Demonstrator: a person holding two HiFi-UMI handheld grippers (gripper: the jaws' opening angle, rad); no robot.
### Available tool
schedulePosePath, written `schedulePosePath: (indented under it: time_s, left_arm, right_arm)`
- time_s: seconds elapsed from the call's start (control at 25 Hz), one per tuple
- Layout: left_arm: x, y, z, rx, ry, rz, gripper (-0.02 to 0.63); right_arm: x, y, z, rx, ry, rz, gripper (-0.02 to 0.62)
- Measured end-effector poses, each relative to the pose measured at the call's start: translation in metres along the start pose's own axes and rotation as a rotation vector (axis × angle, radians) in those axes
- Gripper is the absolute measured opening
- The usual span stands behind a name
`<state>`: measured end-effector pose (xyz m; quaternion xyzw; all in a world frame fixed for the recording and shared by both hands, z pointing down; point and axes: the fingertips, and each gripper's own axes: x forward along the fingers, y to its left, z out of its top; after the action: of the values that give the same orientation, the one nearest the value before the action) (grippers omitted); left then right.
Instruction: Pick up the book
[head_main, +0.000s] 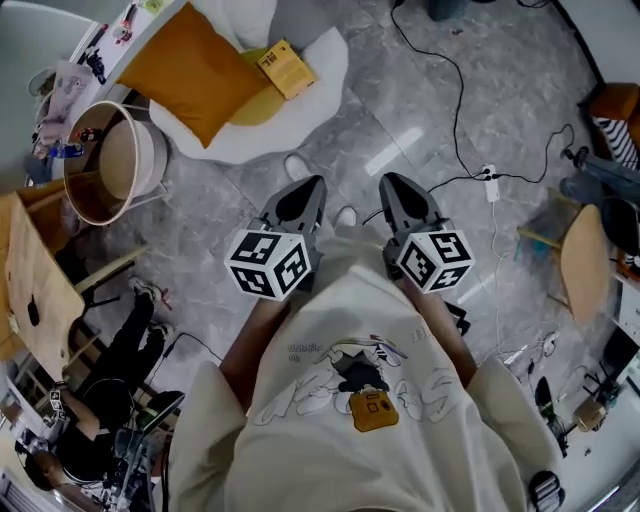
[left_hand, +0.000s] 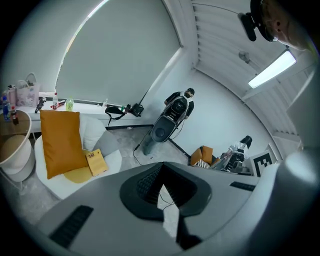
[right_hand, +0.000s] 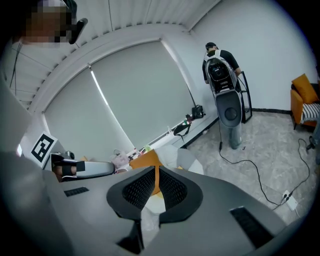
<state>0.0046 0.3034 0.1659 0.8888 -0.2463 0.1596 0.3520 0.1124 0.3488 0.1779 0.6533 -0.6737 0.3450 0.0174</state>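
The book (head_main: 285, 68), yellow and thin, lies on a white cushioned seat (head_main: 325, 65) at the top of the head view, beside an orange pillow (head_main: 190, 72). In the left gripper view the book (left_hand: 96, 161) rests at the pillow's (left_hand: 61, 142) lower right corner. My left gripper (head_main: 308, 186) and right gripper (head_main: 395, 184) hang side by side over the grey floor, well short of the seat. Both point toward it. The left gripper's (left_hand: 161, 170) jaws meet at the tips with nothing between them. The right gripper (right_hand: 156, 170) is shut too, empty, with the orange pillow (right_hand: 146, 161) showing beyond it.
A round white tub (head_main: 110, 160) stands left of the seat, with a wooden board (head_main: 35, 280) below it. Black cables (head_main: 455, 120) and a power strip (head_main: 490, 183) cross the floor at right, near a wooden chair (head_main: 585, 260). A person (left_hand: 177, 107) stands by the far wall.
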Motion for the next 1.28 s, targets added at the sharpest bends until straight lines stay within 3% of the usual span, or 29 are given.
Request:
schedulePosePath:
  time_s: [0.36, 0.52, 0.68, 0.88, 1.28]
  left_arm:
    - [0.032, 0.077, 0.098, -0.015, -0.025, -0.008, 0.005]
    - [0.044, 0.121, 0.127, -0.040, -0.034, 0.001, 0.005]
    - [0.060, 0.153, 0.143, -0.067, -0.030, 0.017, 0.005]
    - [0.087, 0.170, 0.161, -0.079, -0.038, 0.045, 0.005]
    - [0.135, 0.216, 0.160, -0.210, -0.063, 0.228, 0.005]
  right_arm:
    - [0.102, 0.019, 0.079, -0.047, -0.006, -0.003, 0.041]
    - [0.144, 0.041, 0.097, -0.140, 0.021, 0.036, 0.041]
    - [0.177, 0.053, 0.096, -0.181, 0.095, 0.079, 0.041]
    - [0.213, 0.038, 0.103, -0.186, 0.170, 0.128, 0.041]
    - [0.302, 0.005, 0.119, -0.276, 0.314, 0.300, 0.041]
